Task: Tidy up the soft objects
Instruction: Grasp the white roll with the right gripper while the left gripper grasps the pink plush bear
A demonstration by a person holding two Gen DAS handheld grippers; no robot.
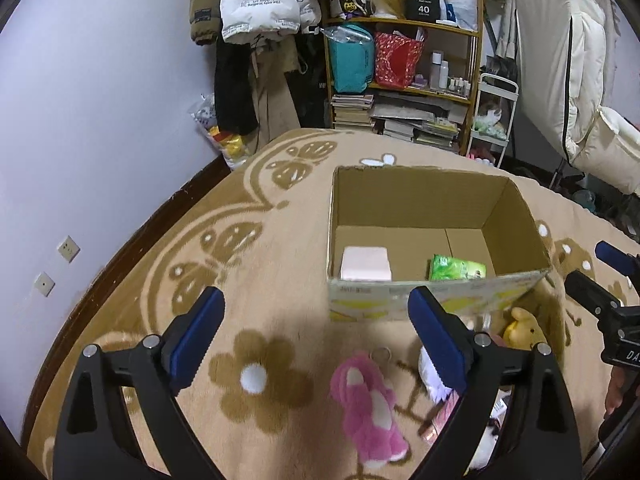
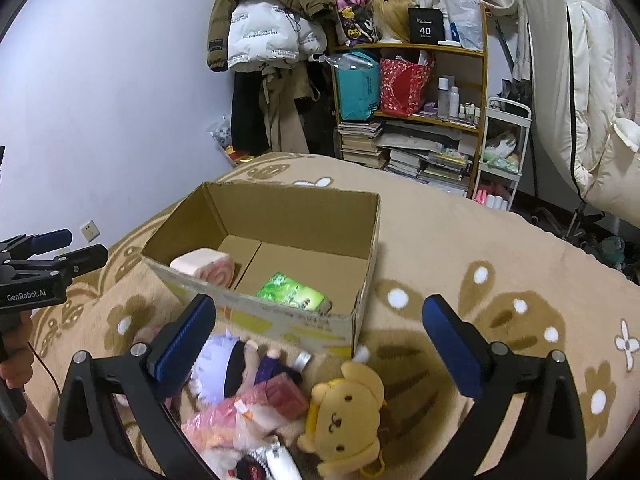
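Note:
An open cardboard box (image 1: 432, 200) stands on the tan flowered blanket; it also shows in the right wrist view (image 2: 304, 216). Inside lie a pink roll-shaped cushion (image 1: 366, 264) (image 2: 206, 266) and a green packet (image 1: 458, 268) (image 2: 294, 296). In front of the box lie a pink plush (image 1: 368, 404), a yellow dog plush (image 2: 344, 412) (image 1: 522, 326), a white-haired doll (image 2: 236, 364) and pink wrapped items (image 2: 240, 416). My left gripper (image 1: 316, 332) is open and empty above the pink plush. My right gripper (image 2: 320, 344) is open and empty above the pile of toys.
A wooden shelf (image 1: 404, 76) with bags, bottles and stacked books stands behind the bed, with coats (image 1: 256, 12) hanging to its left. A white trolley (image 1: 494, 116) and pale bedding (image 1: 580, 80) are at the right. A lavender wall (image 1: 100, 100) borders the bed's left edge.

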